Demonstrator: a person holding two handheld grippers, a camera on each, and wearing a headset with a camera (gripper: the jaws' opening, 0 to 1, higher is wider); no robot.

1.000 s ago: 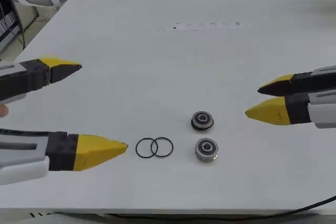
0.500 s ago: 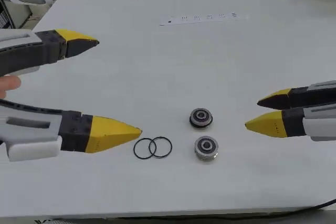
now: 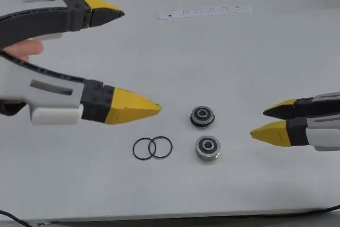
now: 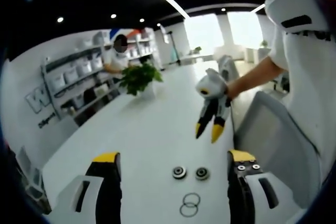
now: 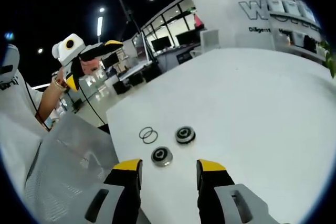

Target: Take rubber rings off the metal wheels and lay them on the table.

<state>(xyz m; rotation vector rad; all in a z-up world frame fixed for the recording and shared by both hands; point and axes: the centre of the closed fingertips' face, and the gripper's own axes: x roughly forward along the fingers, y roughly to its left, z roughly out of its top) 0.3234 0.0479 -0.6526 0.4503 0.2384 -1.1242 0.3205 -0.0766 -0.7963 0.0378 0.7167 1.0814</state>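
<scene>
On the counter (image 3: 239, 57), two rubber rings (image 3: 153, 148) are seen lying overlapped just beside two metal wheels (image 3: 202, 116). The left gripper (image 3: 141, 61), wide open and empty, has been lifted away from them. The right gripper (image 3: 258, 123) is held slightly open, also empty. The task is judged nearly finished.

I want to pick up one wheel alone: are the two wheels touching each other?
Apart. The head view shows a plain gap between the far wheel and the near wheel.
</scene>
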